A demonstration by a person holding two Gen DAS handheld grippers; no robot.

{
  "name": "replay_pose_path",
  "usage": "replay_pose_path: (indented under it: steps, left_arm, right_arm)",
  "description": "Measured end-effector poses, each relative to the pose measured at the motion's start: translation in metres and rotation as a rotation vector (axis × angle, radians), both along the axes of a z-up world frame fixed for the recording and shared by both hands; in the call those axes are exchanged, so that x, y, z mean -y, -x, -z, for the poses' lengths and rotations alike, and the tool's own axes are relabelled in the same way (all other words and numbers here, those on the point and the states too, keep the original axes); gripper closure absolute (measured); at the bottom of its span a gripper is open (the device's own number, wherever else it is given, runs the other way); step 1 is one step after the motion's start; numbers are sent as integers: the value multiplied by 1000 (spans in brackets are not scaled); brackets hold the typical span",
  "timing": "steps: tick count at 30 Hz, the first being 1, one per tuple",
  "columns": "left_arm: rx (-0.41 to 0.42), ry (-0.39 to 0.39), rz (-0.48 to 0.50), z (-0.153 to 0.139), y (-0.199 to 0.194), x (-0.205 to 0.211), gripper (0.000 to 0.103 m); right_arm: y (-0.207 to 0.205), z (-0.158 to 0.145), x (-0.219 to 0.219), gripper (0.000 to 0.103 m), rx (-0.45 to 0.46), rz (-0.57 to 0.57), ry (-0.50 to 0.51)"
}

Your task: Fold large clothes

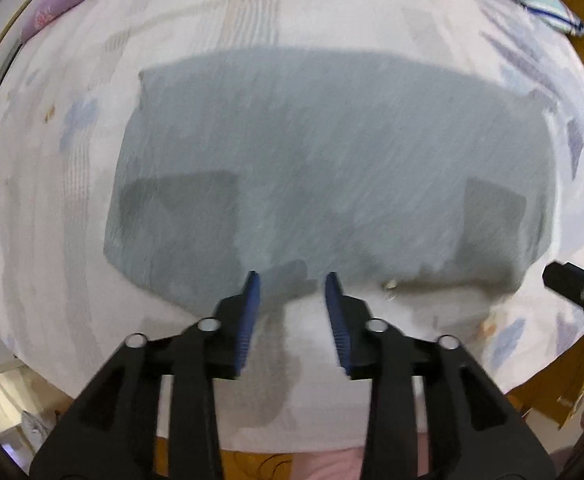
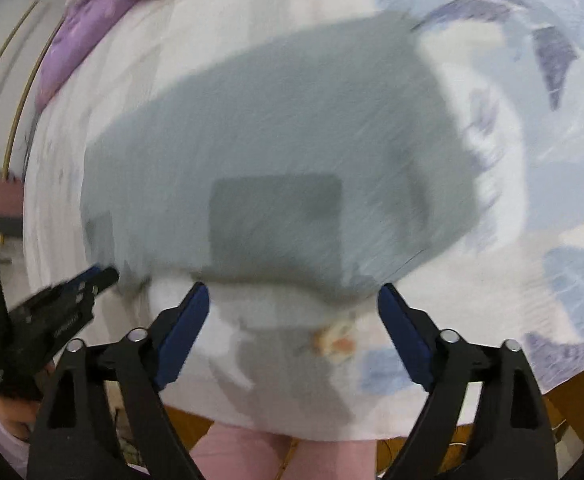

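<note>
A grey, folded fabric garment with darker square pockets [image 1: 324,160] lies flat on a pale, floral-printed bedsheet [image 1: 51,208], and everything else is placed from it. Both views are blurred.

In the left wrist view, a purple patterned pillow [image 1: 59,0] sits beyond the garment's far left corner. The left gripper [image 1: 292,280], black with blue ridged pads, hangs over the garment's near edge, its jaws partly apart with nothing pinched between them; a small grey flap of the garment shows in the gap, but the pads do not press it. Beyond the garment's far right corner lies a mint cloth with a dark blue stripe [image 1: 552,4], seen only here. The tip of the right gripper [image 1: 572,288] enters past the garment's near right corner.

The right wrist view shows the same garment [image 2: 275,140], one pocket central. The left gripper [image 2: 91,280] reaches its near left edge. The right gripper [image 2: 292,292] stands wide apart and empty just short of the near edge. Only here, pink trousers [image 2: 283,456] appear below the sheet.
</note>
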State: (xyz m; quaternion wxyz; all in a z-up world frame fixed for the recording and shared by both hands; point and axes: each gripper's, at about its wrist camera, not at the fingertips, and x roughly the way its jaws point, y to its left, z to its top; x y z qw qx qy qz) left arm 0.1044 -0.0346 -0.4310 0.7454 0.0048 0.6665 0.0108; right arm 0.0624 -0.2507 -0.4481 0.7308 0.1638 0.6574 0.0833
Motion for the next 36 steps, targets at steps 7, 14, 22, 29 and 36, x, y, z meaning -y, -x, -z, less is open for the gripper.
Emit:
replay_pose_path:
  steps: [7,14,22,29,36]
  left_arm:
    - [-1,22,-6,-11,-51,16,50]
    - [2,17,7,-13,-62,36,35]
    - [-27,22,-11,-1,-88,34,30]
    - [-52,14,23,8,-91,31,29]
    - [-70,13,14,10,-91,20,29]
  right_arm:
    - [-48,2,56,14,84,33,90]
    - [-124,37,89,12,82,7,49]
    - [-173,89,82,10,39,-52,-356]
    - [-139,126,77,8,-232,-46,-740]
    - [-108,101,45,23,-128,-16,-451]
